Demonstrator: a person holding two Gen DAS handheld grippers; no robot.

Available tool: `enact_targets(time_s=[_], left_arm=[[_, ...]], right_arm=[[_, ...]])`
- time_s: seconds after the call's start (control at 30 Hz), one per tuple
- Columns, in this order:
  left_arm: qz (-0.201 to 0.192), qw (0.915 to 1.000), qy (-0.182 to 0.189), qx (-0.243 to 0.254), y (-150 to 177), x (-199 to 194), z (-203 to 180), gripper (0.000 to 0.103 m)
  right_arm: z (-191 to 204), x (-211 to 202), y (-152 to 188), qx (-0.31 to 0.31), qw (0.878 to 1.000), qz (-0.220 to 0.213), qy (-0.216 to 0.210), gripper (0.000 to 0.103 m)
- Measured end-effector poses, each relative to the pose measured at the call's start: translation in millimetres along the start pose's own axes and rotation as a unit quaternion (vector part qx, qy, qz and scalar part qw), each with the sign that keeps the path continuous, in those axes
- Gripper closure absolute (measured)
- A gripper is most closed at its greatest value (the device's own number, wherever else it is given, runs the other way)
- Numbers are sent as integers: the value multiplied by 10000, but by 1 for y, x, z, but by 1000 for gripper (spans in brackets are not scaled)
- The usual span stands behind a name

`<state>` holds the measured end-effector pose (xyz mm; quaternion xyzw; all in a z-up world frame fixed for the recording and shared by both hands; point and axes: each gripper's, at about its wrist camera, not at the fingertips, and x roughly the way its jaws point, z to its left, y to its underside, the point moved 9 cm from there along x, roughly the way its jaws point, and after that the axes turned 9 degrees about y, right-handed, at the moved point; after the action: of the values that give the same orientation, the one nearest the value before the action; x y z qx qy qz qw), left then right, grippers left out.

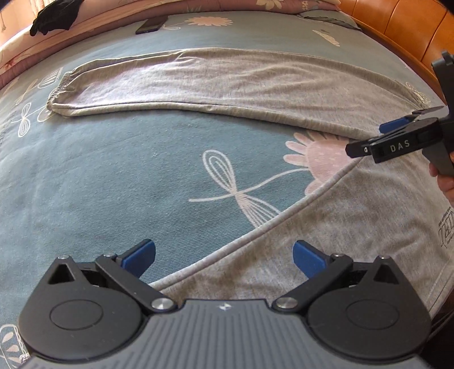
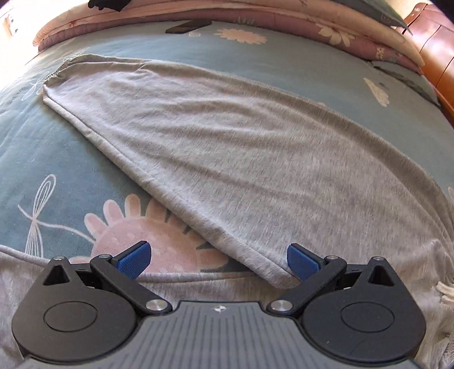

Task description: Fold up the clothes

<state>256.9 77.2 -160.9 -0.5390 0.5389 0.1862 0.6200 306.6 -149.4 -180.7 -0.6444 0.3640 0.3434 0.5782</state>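
Note:
A grey long-sleeved garment lies flat on a blue patterned bedsheet. One sleeve stretches out to the far left, its cuff at the end. My left gripper is open and empty, low over the garment's near edge. My right gripper shows at the right of the left wrist view, open, above the sleeve's base. In the right wrist view the right gripper is open over the sleeve where it meets the body.
A dark phone lies on the sheet at the far side. A black glove-like cloth sits on the pink quilt at the back. An orange wooden bed frame runs along the right.

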Motion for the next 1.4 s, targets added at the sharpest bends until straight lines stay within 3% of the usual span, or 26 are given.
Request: enact_targets(time_s=[0.13, 0.23, 0.33, 0.5, 0.6, 0.8, 1.0, 1.2, 1.4], left_arm=[[95, 9999, -36, 124, -21, 9, -14, 1], [108, 9998, -81, 147, -41, 13, -23, 1], [26, 10000, -64, -15, -59, 19, -32, 1], [-219, 9997, 21, -40, -87, 36, -53, 1], [-257, 9995, 201, 45, -101, 53, -67, 1], [-128, 9962, 843, 197, -119, 76, -89, 1], [-126, 9929, 1078, 477, -133, 75, -95, 1], [-356, 9927, 980, 603, -157, 80, -74, 1], [-576, 9943, 637, 635, -185, 101, -31, 1]], right_arm=[[20, -27, 8, -94, 9970, -193, -745, 0], [4, -42, -4, -112, 9968, -605, -518, 0], [-35, -34, -15, 145, 9970, -726, -238, 0], [-106, 0, -6, 621, 9977, -250, 102, 0], [-122, 12, 9, 736, 9971, -10, 182, 0], [-111, 0, 22, 965, 9949, -207, 228, 0], [-95, -10, 17, 891, 9955, -216, 246, 0], [-79, -5, -1, 856, 9957, -315, 156, 0], [-46, 9, -8, 894, 9958, -41, -211, 0]])
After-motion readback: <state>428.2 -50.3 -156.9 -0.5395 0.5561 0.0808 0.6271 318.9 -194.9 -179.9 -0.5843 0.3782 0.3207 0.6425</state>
